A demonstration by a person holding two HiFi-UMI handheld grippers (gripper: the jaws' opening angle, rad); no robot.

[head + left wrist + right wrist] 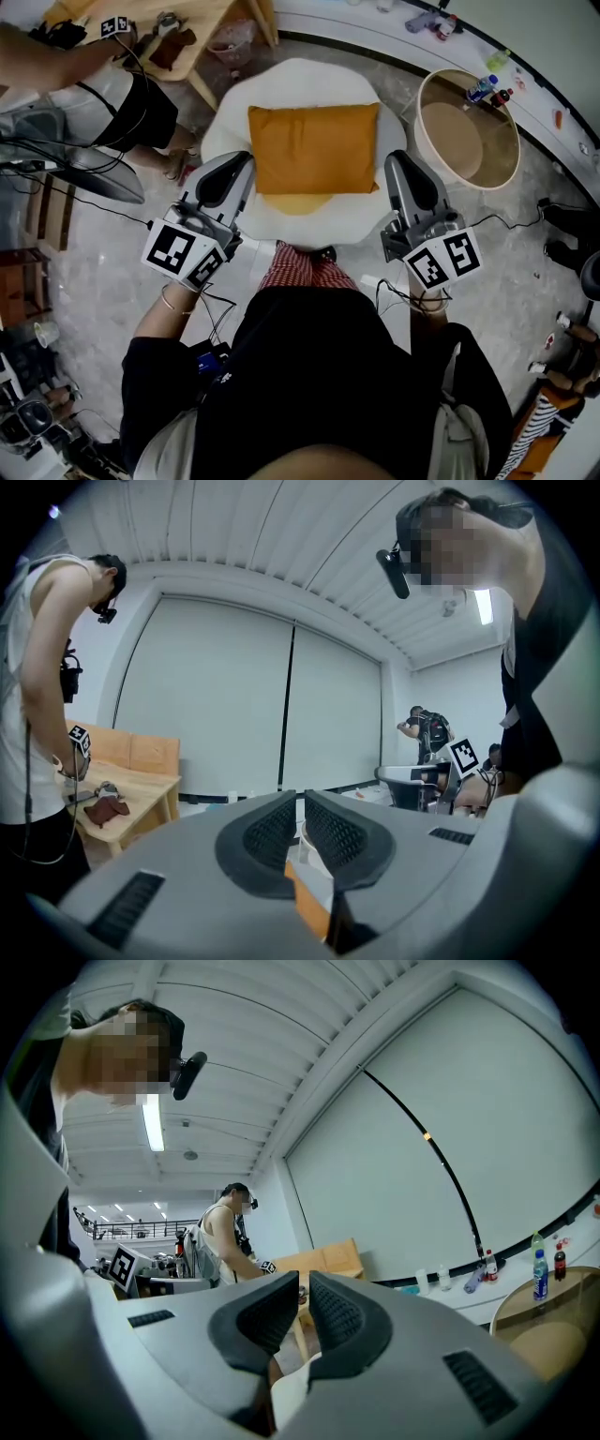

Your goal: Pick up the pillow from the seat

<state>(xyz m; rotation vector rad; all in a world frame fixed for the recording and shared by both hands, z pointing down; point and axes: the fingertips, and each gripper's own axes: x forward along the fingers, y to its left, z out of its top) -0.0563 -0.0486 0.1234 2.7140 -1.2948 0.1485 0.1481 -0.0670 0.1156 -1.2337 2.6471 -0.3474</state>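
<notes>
In the head view an orange pillow (314,147) lies flat on a round white seat (300,80), with a yellow cushion (300,202) showing under its near edge. My left gripper (241,161) hovers at the pillow's near left corner, jaws shut and empty. At the near right corner my right gripper (397,161) is likewise shut with nothing in it. The left gripper view looks level across the room past its shut gripper (300,806), with a sliver of the orange pillow (307,907) below. In the right gripper view the shut gripper (302,1290) stands above a bit of the white seat (292,1393).
A round wooden tub (469,131) with bottles on its rim stands right of the seat. Another person (103,89) with grippers works at a wooden table (202,37) at the back left. Cables (84,192) run over the floor on the left.
</notes>
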